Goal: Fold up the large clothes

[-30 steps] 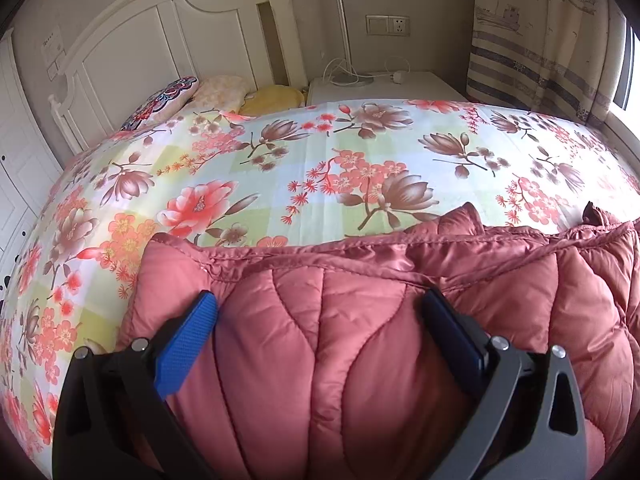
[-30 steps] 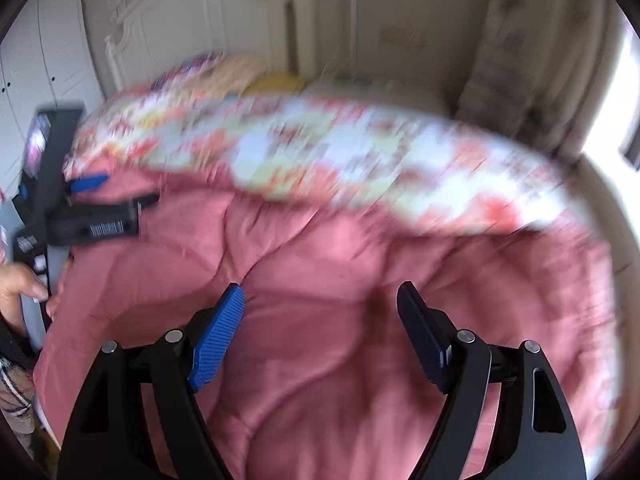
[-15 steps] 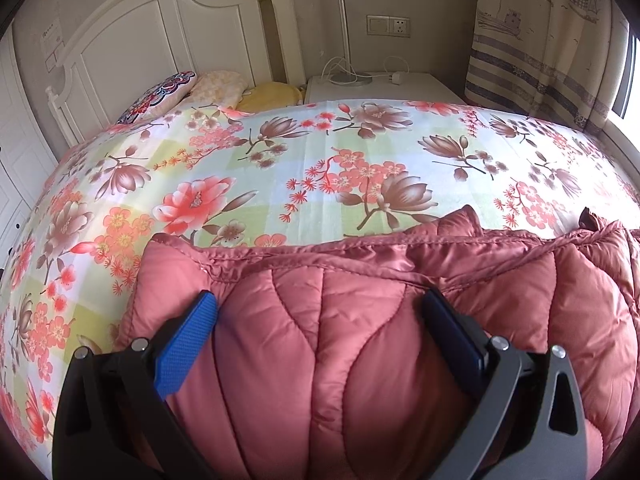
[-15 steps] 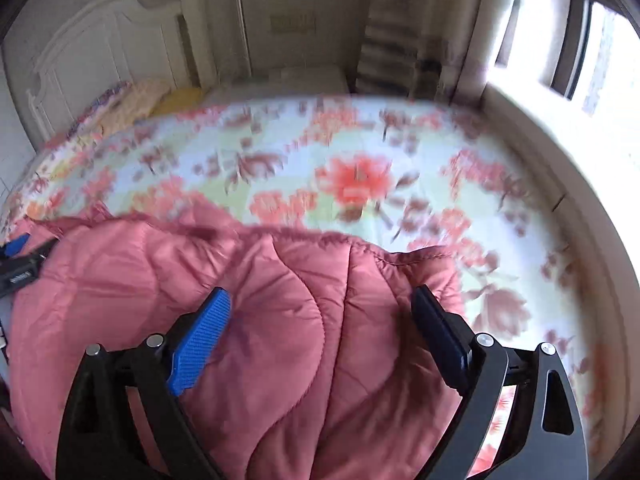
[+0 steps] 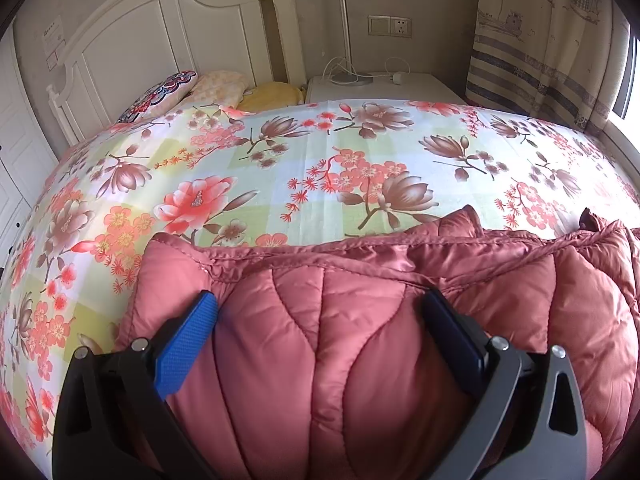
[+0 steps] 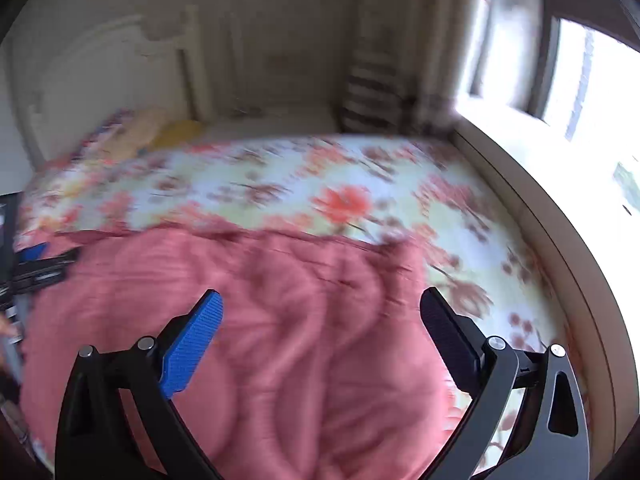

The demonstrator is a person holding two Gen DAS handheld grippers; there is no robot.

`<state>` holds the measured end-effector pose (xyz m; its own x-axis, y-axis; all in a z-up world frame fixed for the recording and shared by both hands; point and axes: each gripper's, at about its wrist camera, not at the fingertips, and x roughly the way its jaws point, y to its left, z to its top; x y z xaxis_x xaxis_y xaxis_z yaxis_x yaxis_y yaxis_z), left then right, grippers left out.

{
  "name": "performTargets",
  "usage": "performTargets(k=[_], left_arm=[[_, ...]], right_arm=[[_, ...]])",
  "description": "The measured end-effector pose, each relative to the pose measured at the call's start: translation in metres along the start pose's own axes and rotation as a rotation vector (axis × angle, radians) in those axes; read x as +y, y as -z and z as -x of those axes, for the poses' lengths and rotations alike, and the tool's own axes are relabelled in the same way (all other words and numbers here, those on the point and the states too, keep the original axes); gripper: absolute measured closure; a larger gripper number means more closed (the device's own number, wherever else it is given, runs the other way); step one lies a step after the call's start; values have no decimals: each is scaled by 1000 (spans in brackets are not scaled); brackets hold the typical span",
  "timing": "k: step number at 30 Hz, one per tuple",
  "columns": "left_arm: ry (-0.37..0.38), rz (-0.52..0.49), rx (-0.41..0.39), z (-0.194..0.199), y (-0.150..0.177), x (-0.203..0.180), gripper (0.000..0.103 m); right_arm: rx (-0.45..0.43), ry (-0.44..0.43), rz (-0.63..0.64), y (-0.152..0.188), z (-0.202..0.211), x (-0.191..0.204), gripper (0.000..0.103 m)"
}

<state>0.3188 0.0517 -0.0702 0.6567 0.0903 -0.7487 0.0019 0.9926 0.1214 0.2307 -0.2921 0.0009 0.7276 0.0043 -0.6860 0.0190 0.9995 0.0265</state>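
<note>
Pink quilted coat (image 5: 360, 340) folded, puffy, on floral bedsheet (image 5: 280, 176).

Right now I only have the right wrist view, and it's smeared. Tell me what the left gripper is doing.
Observer: The left gripper is open, fingers either side of a bulge in the pink quilted jacket, not clamped.
Operator: Describe the edge ahead of it.
Observer: The jacket's stitched hem runs straight across, just past the fingertips.
Operator: Report what's beside the headboard.
Observer: A white nightstand carrying a lamp base and a loose cable.
</note>
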Motion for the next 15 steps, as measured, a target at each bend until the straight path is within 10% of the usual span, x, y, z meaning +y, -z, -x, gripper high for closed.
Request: performTargets(k=[6, 10, 15], left_arm=[[-170, -63, -136, 44, -8, -17, 2], [-62, -178, -274, 88, -11, -56, 2], [-53, -316, -76, 30, -8, -73, 2]], right_arm=[[114, -27, 130, 28, -59, 52, 4], [116, -35, 125, 28, -59, 50, 4], [111, -43, 120, 27, -58, 49, 4]])
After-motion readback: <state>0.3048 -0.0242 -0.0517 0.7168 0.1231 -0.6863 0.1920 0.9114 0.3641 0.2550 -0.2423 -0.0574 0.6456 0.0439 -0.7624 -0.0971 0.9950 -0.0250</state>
